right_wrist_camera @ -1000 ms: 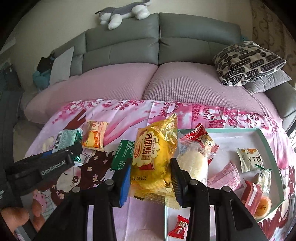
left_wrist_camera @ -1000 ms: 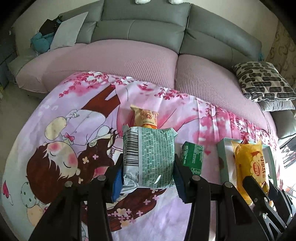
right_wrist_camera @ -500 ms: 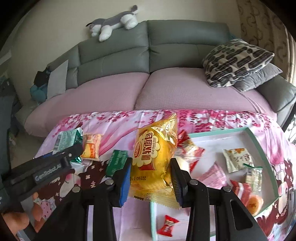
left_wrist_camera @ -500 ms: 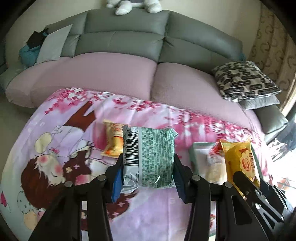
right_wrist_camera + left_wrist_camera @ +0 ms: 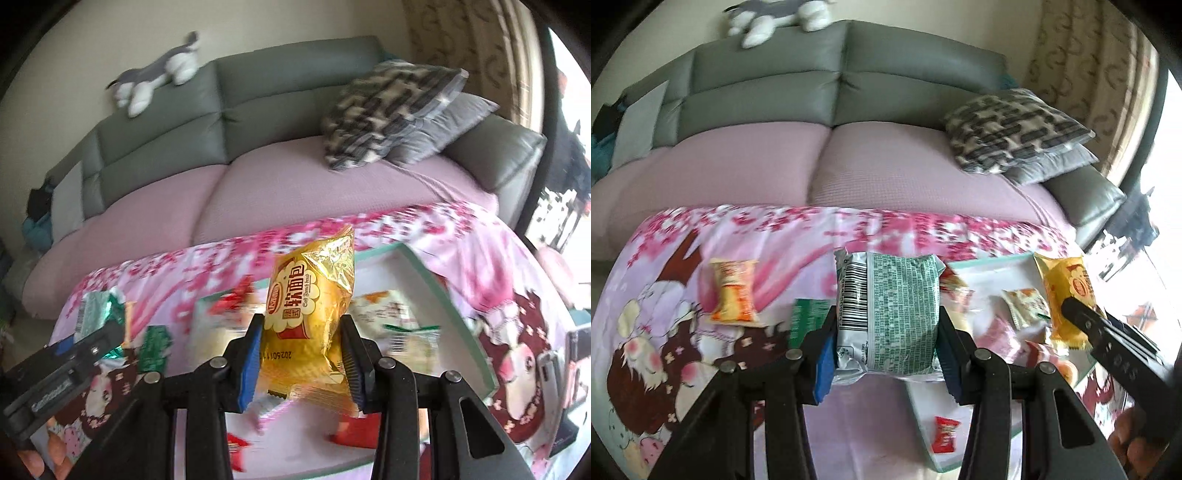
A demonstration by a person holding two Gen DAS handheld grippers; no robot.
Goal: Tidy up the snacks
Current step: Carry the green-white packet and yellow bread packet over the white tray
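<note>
- Left wrist view: the left gripper (image 5: 886,341) has its fingers squeezed on a green snack bag (image 5: 888,308). The bag is up in the air, over the pink blanket (image 5: 775,236) and the near edge of the tray (image 5: 993,260).
- On the blanket I count two loose snacks: one orange packet (image 5: 733,291) and one small green packet (image 5: 805,319). In the tray I can see about five small snacks here, but some are blurry.
- The green bag is puffy and slippery. I think it could slide out if the squeeze goes soft, or squash if it is too hard.
- Right wrist view: the right gripper (image 5: 301,354) has its fingers clamped on a yellow bread bag (image 5: 310,310). It hangs right over the tray (image 5: 424,273).
- That makes two bags held, one in each gripper.
- Both grippers are close together by the tray. I think they could bump, or a dropped bag could land on the small snacks or miss the tray.
</note>
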